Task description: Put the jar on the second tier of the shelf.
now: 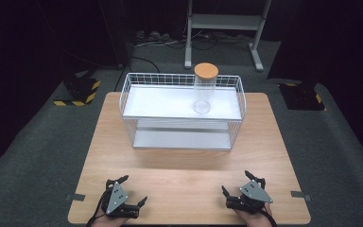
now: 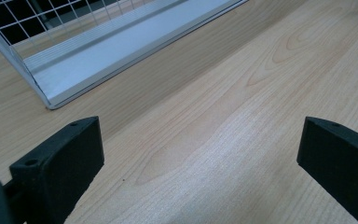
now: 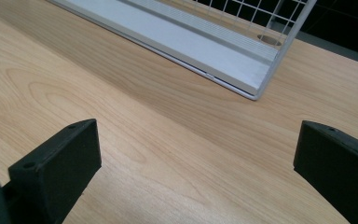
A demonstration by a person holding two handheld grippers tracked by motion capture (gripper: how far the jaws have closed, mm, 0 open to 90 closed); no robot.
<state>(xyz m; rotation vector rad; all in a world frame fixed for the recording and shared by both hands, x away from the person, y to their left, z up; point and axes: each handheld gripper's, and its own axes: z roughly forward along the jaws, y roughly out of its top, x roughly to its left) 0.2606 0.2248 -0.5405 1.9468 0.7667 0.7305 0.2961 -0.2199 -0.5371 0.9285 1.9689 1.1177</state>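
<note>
Starting position. Left tool (image 1: 123,196) and right tool (image 1: 246,193) rest at the near edge of the wooden surface (image 1: 179,161), jaws wide, holding nothing. A lidded glass jar (image 1: 204,87) stands on the wire shelf's (image 1: 137,101) upper tier. Likely next: reaching forward to it.

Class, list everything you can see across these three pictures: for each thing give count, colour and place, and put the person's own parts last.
Table: one, light wood, centre of the high view.
Wire rack: one, white, two shelves, far half of the table.
Jar: one, clear with a wooden lid, upright on the rack's top shelf, right of middle.
Frame: one, white metal, on the floor beyond the table.
Striped blocks: two, black and yellow, on the floor at far left and far right.
Left gripper: one, black, jaws apart, near edge of the table, left.
Right gripper: one, black, jaws apart, near edge, right.
</note>
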